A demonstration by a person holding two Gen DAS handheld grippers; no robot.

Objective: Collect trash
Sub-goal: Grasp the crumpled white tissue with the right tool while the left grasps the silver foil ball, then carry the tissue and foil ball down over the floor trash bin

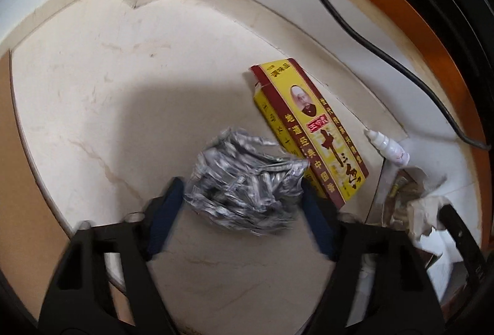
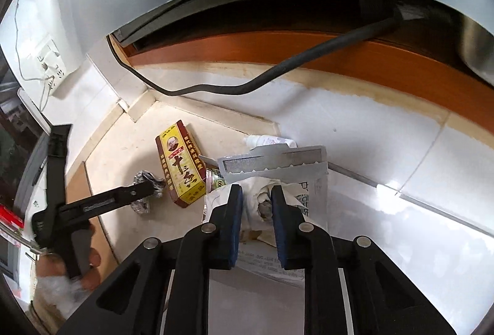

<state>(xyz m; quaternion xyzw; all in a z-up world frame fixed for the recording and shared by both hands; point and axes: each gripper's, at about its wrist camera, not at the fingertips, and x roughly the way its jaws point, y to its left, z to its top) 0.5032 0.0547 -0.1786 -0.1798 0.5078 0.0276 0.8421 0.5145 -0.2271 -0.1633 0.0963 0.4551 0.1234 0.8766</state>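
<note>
A crumpled silver foil wrapper (image 1: 244, 180) lies on the pale stone floor between the fingers of my left gripper (image 1: 241, 183), which stands open; the foil's edges just reach the blue pads. The right wrist view shows that foil (image 2: 145, 182) under the left gripper (image 2: 148, 190), held by a person's hand (image 2: 89, 261). My right gripper (image 2: 256, 190) is shut on a crumpled white tissue (image 2: 257, 199), which lies on a printed paper bag (image 2: 308, 202). A yellow and red box (image 1: 308, 131) (image 2: 180, 168) lies flat between the two piles.
A small white bottle (image 1: 387, 149) lies by the skirting beside the box. A silver zip pouch (image 2: 271, 165) rests behind the tissue. A black cable (image 2: 247, 88) runs along the wall under an orange wooden edge (image 2: 278, 51). A wall socket (image 2: 46, 63) sits at left.
</note>
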